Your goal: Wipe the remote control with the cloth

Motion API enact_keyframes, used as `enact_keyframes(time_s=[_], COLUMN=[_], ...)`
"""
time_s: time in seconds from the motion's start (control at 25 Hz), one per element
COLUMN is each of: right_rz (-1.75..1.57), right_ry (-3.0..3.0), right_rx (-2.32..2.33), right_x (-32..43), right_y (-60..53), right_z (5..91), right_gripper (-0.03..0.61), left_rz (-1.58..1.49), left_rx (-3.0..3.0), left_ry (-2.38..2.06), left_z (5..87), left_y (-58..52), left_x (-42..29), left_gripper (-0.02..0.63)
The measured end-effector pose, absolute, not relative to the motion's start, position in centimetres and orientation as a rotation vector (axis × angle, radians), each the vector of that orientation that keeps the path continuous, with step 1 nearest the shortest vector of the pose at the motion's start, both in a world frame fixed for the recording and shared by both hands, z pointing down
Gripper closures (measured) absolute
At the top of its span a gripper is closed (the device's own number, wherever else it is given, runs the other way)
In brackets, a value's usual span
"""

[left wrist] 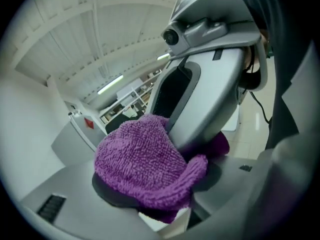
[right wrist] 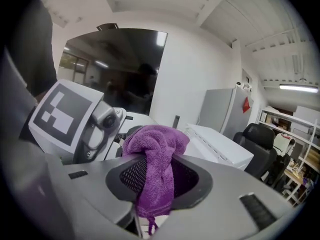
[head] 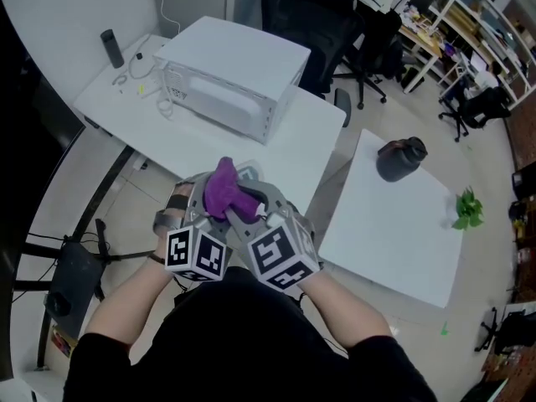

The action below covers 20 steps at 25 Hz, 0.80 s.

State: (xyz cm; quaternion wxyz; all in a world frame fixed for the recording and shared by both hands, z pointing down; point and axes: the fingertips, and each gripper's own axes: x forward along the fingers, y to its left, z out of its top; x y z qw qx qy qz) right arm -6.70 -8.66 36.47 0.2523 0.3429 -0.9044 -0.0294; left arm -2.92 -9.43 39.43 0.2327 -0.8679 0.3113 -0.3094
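I hold both grippers close together in front of my chest. A purple cloth bunches up between their tips. My right gripper is shut on the cloth, which hangs down through its jaws. The cloth drapes over the jaws of my left gripper. Under it a white thing, apparently the remote control, sits between the left jaws, mostly hidden. In the left gripper view the right gripper's grey body leans against the cloth.
A white box-shaped appliance stands on the white table ahead, with a dark bottle at its far left. A second white table to the right carries a dark pot and a green plant. Black office chairs stand behind.
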Motion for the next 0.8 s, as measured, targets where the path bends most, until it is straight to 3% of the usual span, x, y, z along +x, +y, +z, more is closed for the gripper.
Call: enact_keyframes(time_s=[0.36,0.48,0.56,0.64,0.8], right_rz=[-0.061,-0.062,0.021,0.231,0.722], right_ry=[-2.377,-2.517,-2.747,-2.942,-3.076], right_rx=[1.132,1.265,1.424,1.543,1.389], right_x=[-0.4,1.3,3.5,5.4,3.4], right_y=[-12.4,-13.1,-13.2,-13.4,-13.1], right_z=[35.9,32.1,28.3,26.3,29.7], right_gripper=[0.454,0.454,0.454,0.454,0.454], left_rz=[-0.776,-0.608,-0.242,0.342,1.391], left_rx=[-2.43,-2.717,-3.145,-3.532,-3.725], left_ry=[0.871,0.901,0.991,1.076,0.86], left_z=[38.4,38.2,37.1,35.6,33.2], left_y=[-8.0,-8.4,-9.9,-11.9,-13.6], left_x=[-3.4,-3.8,-4.9,-6.4,-7.9], left_gripper=[0.362,0.362,0.362,0.361,0.362])
